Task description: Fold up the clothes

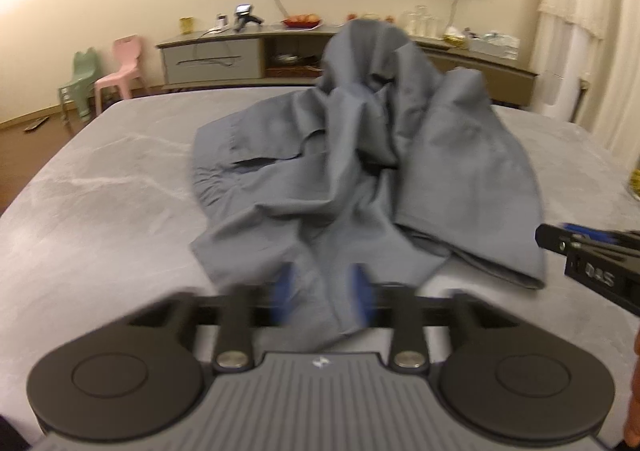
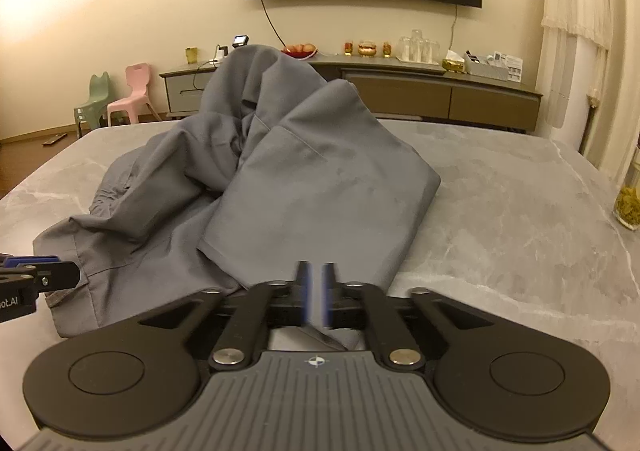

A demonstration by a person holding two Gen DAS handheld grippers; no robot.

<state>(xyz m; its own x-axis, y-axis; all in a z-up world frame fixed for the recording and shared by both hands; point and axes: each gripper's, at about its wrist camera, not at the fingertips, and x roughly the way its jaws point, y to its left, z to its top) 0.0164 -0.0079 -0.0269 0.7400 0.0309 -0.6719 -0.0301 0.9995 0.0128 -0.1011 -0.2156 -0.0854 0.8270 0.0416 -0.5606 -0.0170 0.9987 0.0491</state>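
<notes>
A crumpled grey garment [image 1: 360, 155] lies heaped on the grey marbled table [image 1: 100, 211], with one part standing up in a peak. My left gripper [image 1: 324, 291] is at the garment's near edge; its blue pads stand apart and a strip of cloth runs loosely between them. In the right wrist view the same garment [image 2: 280, 179] fills the middle. My right gripper [image 2: 317, 291] is over its near hem, jaws parted by a narrow gap with cloth showing through. Each gripper's tip shows in the other view: the right gripper [image 1: 560, 241] and the left gripper [image 2: 60, 275].
A glass jar [image 2: 628, 203] with yellow contents stands at the right edge of the table [image 2: 520, 211]. Beyond the table are a low sideboard [image 2: 440, 91] with dishes and glasses, and small pink and green chairs [image 2: 136, 95] at the left.
</notes>
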